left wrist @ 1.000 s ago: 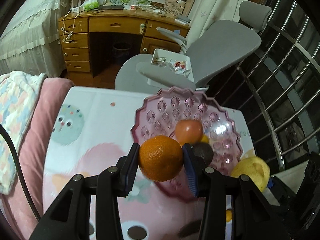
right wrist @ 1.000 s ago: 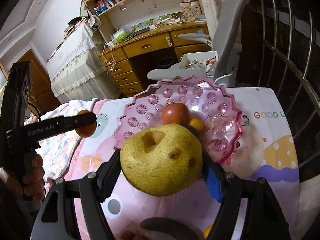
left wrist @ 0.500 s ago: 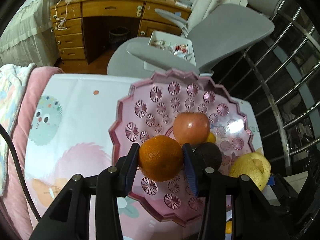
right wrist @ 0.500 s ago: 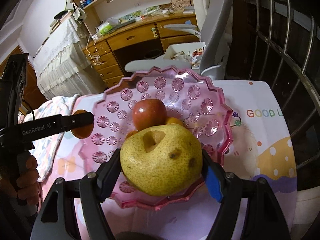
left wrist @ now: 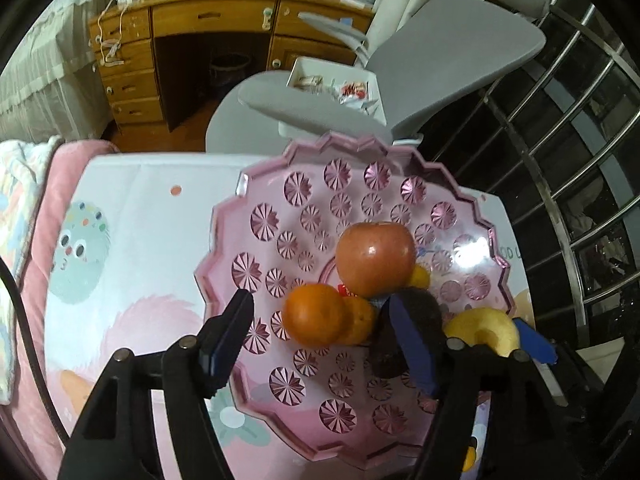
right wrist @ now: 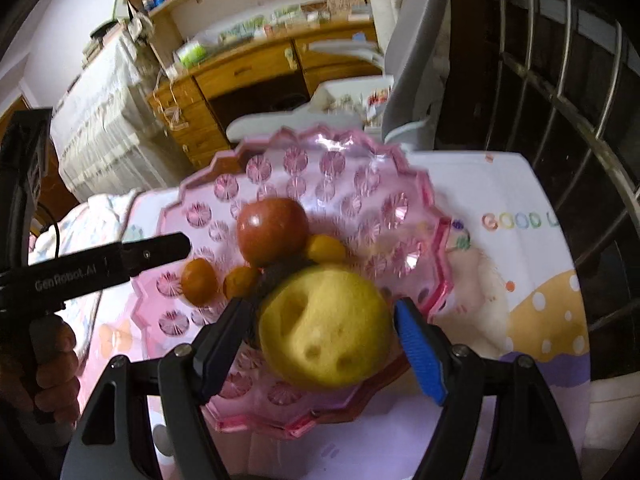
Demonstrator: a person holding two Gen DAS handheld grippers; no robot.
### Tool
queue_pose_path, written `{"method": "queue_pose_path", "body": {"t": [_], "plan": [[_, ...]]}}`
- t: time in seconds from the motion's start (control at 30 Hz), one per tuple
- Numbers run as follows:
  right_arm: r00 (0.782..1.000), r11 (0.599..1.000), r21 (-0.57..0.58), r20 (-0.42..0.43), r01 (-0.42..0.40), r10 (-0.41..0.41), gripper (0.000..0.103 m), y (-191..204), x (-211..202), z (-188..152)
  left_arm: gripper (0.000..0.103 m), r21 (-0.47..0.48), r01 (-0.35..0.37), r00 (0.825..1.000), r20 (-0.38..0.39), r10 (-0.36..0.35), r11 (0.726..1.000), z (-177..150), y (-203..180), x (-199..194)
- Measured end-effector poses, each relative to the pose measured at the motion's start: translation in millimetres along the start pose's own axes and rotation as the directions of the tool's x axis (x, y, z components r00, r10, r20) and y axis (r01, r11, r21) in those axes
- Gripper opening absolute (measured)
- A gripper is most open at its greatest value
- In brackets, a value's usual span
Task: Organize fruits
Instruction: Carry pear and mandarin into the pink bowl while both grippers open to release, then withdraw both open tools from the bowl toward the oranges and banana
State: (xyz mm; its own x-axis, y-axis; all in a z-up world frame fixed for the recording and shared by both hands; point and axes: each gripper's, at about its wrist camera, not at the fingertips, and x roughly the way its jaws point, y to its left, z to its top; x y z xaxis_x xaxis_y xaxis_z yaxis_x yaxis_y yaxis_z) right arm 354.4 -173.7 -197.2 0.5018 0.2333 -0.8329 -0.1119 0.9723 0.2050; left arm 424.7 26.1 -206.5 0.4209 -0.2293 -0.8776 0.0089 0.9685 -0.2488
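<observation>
A pink scalloped fruit plate (left wrist: 304, 184) (right wrist: 352, 168) sits on the patterned table. In it lie a red apple (left wrist: 374, 258) (right wrist: 272, 236), an orange (left wrist: 314, 314) (right wrist: 199, 282), a smaller orange fruit (left wrist: 360, 322) (right wrist: 240, 280), a small yellow fruit (right wrist: 326, 249) and a dark fruit (left wrist: 424, 312). My left gripper (left wrist: 326, 334) is open, its jaws spread either side of the orange, not touching it. My right gripper (right wrist: 320, 334) is open around a yellow pear (right wrist: 326, 328) (left wrist: 486, 330) over the plate's near edge; its pads (right wrist: 416, 344) stand clear of the pear.
A grey office chair (left wrist: 400, 68) with a white tray of small items stands behind the table. A wooden desk with drawers (left wrist: 188, 36) is further back. Metal window bars (left wrist: 580, 152) run along the right. A pink cushion and blanket (left wrist: 36, 208) lie left.
Both grippers moved forward over the plate and opened. The orange left the left gripper and lies in the plate. The pear is no longer clamped by the right gripper.
</observation>
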Motion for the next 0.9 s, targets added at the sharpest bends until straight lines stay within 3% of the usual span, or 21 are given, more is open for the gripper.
{"method": "queue_pose_path", "body": {"t": [0.4, 0.9], "plan": [[0.997, 1.000, 0.012, 0.072, 0.017, -0.018, 0.076, 4.1, -41.1, -7.2, 0.077, 0.022, 0.016, 1.000, 0.008, -0.016, 1.000, -21.6, -3.8, -34.3], [0.993, 0.989, 0.137, 0.092, 0.059, -0.072, 0.076, 0.2, -90.9, -74.9, 0.077, 0.106, 0.056, 0.997, -0.065, -0.049, 0.993, -89.2, -9.9, -70.5]]}}
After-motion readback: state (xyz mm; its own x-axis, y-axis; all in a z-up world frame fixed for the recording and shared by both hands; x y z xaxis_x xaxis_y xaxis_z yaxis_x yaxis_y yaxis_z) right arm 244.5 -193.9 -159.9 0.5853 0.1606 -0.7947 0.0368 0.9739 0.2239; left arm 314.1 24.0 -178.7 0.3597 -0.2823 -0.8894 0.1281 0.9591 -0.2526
